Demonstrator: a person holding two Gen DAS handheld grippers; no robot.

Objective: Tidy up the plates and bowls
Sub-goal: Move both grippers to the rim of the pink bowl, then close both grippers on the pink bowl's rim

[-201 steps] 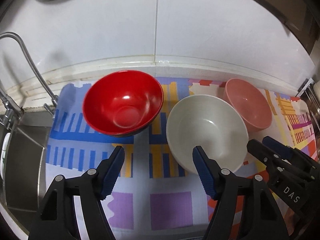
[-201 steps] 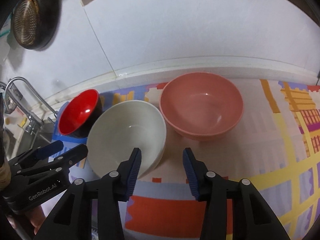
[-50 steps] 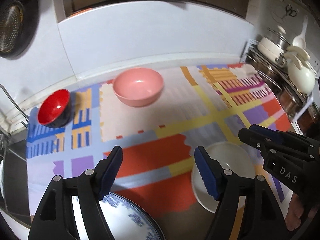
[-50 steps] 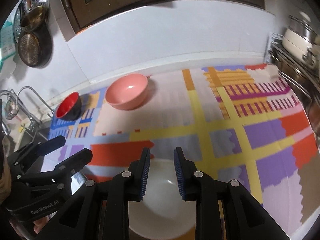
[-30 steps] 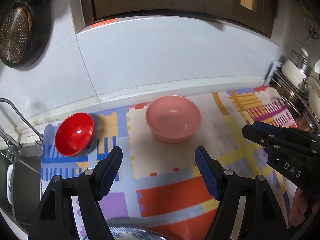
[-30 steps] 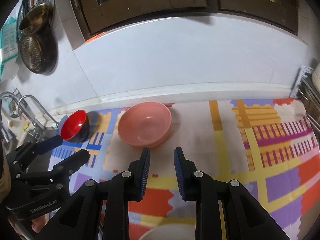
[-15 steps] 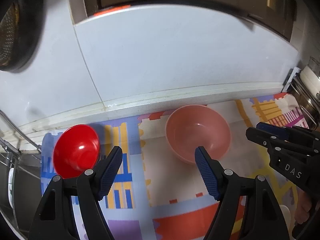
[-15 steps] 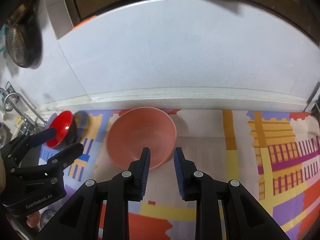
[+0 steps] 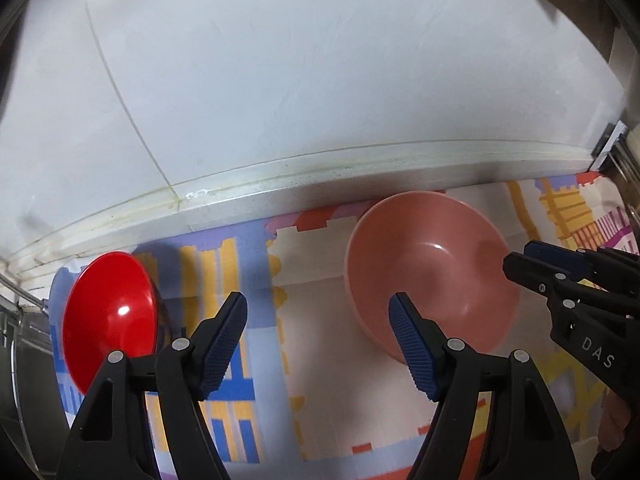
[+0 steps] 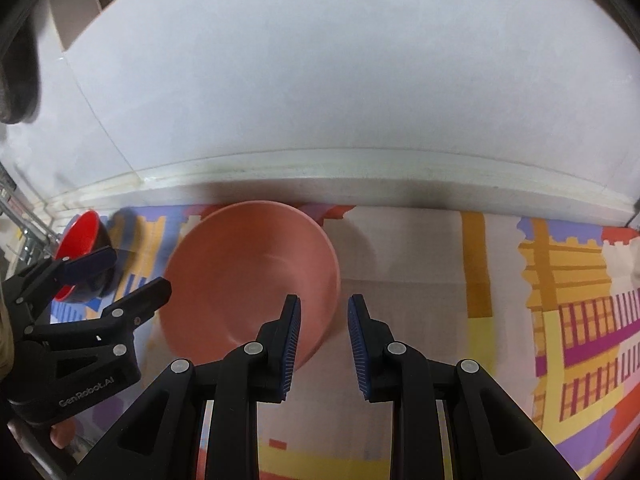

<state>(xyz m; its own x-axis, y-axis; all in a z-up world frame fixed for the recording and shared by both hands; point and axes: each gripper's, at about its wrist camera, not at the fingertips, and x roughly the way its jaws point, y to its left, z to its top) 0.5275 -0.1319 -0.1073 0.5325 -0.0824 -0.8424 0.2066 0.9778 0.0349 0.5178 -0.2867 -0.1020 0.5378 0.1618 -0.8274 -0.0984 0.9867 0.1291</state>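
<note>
A pink bowl [image 9: 428, 268] stands upright on the patterned mat [image 9: 256, 276] near the back wall. To its left a red bowl [image 9: 108, 320] sits by the mat's left end. My left gripper [image 9: 318, 320] is open in front of the gap between the two bowls, its right finger overlapping the pink bowl's near left side. In the right wrist view the pink bowl [image 10: 248, 272] has its right rim between the fingers of my right gripper [image 10: 325, 320], which is open with a narrow gap. The red bowl [image 10: 78, 236] shows at far left there.
A white wall and its raised ledge [image 9: 280, 184] close the back directly behind the bowls. The steel sink edge [image 9: 24, 320] lies left of the mat. A metal rack [image 9: 616, 148] stands at the far right. Open mat [image 10: 500, 280] stretches right of the pink bowl.
Both grippers have moved forward and down toward the pink bowl. The white bowl and the blue-patterned plate near the front have dropped out of view. The right gripper now straddles the bowl's rim.
</note>
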